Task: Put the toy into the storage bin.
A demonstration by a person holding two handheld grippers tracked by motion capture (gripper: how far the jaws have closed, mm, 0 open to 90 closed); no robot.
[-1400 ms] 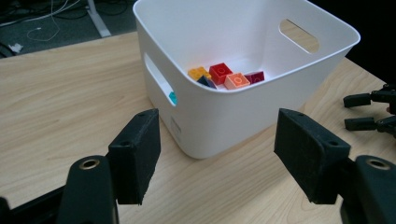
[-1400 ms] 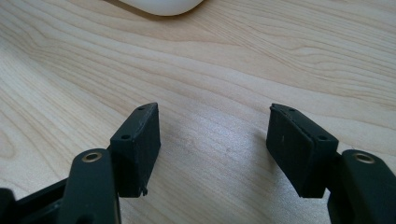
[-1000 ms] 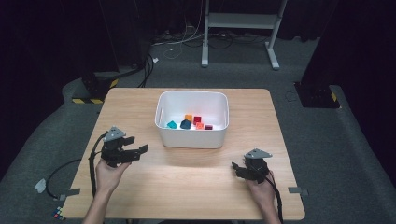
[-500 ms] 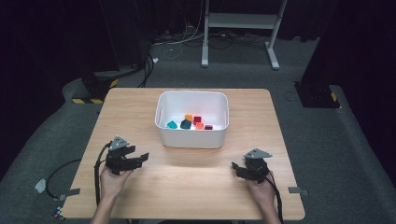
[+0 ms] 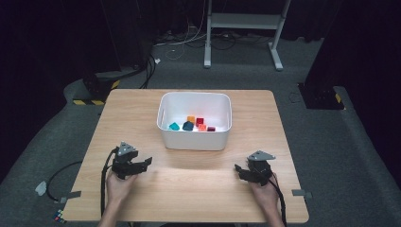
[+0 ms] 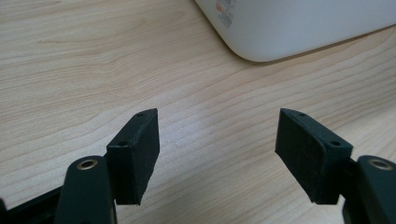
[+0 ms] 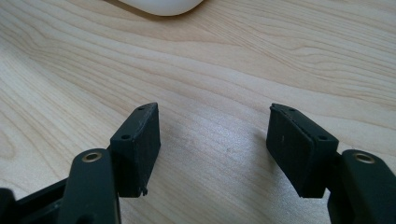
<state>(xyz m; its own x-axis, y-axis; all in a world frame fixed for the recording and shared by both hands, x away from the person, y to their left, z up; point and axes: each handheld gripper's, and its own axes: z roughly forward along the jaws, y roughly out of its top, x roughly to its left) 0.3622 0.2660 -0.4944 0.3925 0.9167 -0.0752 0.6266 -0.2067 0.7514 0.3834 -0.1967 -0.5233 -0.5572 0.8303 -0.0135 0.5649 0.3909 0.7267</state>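
Compared with the earlier high views, the left gripper is seen lower and nearer the front edge of the wooden table, while the right gripper is found in the same place as before. Both are rested low over bare wood, well apart from each other, with the white plastic bin set between and beyond them. In the left gripper view the jaws are held wide with nothing between them, and a rounded corner of the bin is seen ahead; in the right gripper view the jaws are likewise spread and empty, the bin's base lying just past them. Small coloured blocks are gathered on the bin's floor: a teal block, a dark blue block, an orange block and a red block among them. Nothing is being grasped, so the step is judged to be a resting pose beside the bin, either ahead of or after work with the blocks. For a next move, one gripper would have to be lifted over the rim and lowered onto a single block.
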